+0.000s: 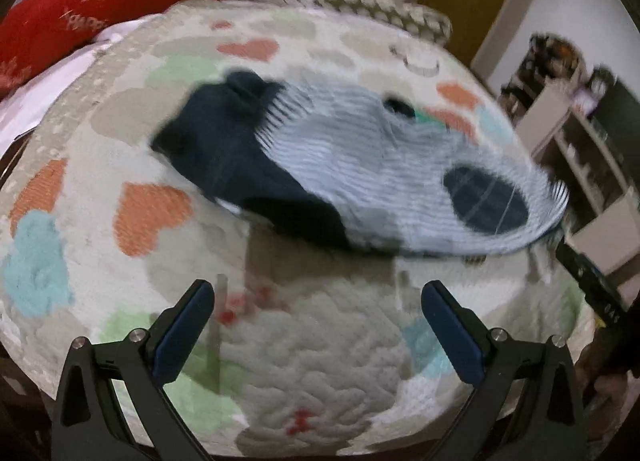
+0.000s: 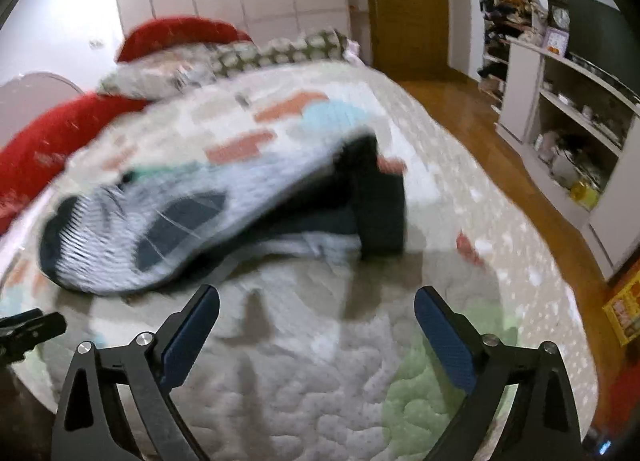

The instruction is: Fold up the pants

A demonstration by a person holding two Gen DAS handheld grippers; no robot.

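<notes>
The pants (image 1: 320,169), pale blue striped with dark navy patches and a navy part, lie bunched on the quilted bed cover (image 1: 312,361). They also show in the right wrist view (image 2: 208,217). My left gripper (image 1: 318,301) is open and empty, above the cover just short of the pants. My right gripper (image 2: 318,305) is open and empty, also short of the pants. Both views are motion-blurred.
Red pillows (image 1: 80,21) and a patterned bolster (image 1: 380,9) lie at the head of the bed. A wooden floor (image 2: 500,149) and white shelves (image 2: 572,121) are to the right. The other gripper's black body (image 2: 24,333) shows at the left edge of the right wrist view.
</notes>
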